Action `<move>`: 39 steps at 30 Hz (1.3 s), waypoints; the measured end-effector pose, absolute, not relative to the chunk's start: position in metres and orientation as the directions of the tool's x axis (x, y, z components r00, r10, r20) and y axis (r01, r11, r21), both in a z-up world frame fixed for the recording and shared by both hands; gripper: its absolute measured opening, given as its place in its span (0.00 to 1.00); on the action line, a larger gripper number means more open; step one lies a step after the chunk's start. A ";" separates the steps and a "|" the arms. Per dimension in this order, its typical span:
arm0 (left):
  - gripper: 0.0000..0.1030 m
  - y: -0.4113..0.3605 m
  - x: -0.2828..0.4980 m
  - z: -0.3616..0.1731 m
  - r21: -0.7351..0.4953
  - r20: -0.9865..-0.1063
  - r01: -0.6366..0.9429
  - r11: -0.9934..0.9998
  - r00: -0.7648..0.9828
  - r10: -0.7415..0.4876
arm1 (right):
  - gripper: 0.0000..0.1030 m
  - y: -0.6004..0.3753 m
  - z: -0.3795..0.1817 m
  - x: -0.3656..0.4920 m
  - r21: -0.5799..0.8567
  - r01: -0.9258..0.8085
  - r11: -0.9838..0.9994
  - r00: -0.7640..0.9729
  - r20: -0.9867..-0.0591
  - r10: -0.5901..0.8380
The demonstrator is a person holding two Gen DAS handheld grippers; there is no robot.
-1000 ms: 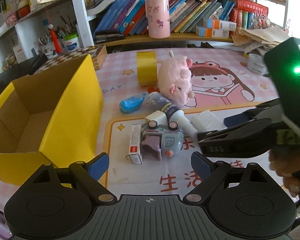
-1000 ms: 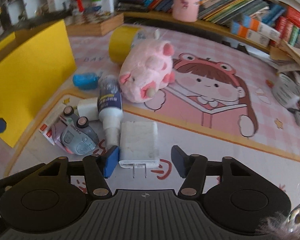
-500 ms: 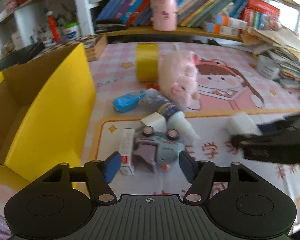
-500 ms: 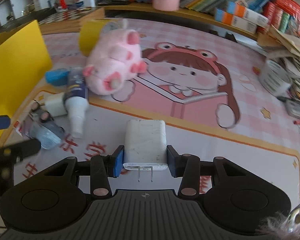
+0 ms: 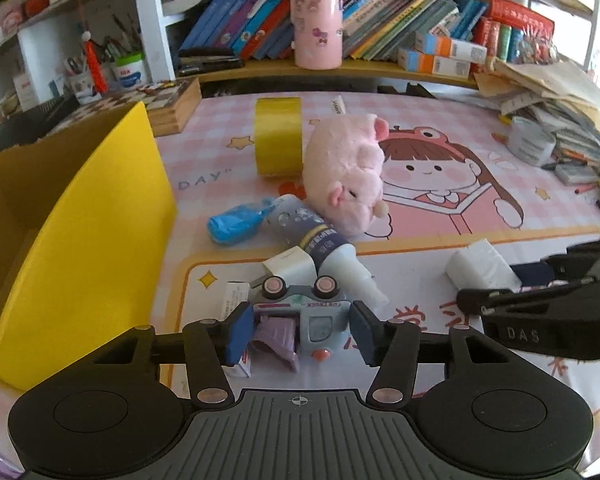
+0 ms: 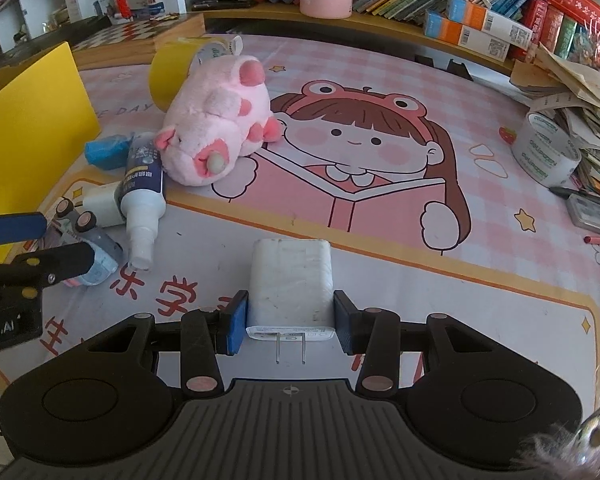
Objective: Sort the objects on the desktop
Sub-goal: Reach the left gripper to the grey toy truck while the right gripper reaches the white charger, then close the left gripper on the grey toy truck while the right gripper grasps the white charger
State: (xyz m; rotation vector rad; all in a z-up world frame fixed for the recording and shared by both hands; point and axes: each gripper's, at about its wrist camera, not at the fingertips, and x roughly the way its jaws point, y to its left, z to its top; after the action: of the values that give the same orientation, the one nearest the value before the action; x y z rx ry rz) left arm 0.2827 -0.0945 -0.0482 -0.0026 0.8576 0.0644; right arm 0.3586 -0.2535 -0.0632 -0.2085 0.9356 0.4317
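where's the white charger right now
In the right wrist view the white charger sits low centre between the right gripper pads, prongs toward the camera, right of the spray bottle.

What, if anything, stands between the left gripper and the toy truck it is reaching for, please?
Nothing visible does. The toy truck already sits between the closing left gripper; its blue pads flank the truck's sides. A small carton lies against the truck's left side, close to the left pad, and could get caught.
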 end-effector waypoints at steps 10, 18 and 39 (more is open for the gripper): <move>0.62 -0.099 0.294 -0.064 0.051 -0.778 -0.060 0.997 0.624 0.078 | 0.40 -0.251 -0.064 0.358 0.006 -0.456 0.890 0.517 -0.812 0.271; 0.60 -0.102 0.296 -0.070 0.076 -0.774 -0.052 0.996 0.627 0.092 | 0.42 -0.250 -0.065 0.360 -0.003 -0.455 0.890 0.530 -0.804 0.268; 0.59 -0.095 0.259 -0.032 -0.018 -0.717 -0.024 1.000 0.697 0.004 | 0.39 -0.248 -0.046 0.349 0.030 -0.462 0.886 0.562 -0.763 0.319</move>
State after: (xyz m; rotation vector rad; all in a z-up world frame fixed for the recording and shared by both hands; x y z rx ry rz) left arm 0.2593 -0.0950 -0.0315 -0.0262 0.8000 0.0156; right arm 0.3488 -0.2477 -0.0463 -0.1810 0.8590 0.4625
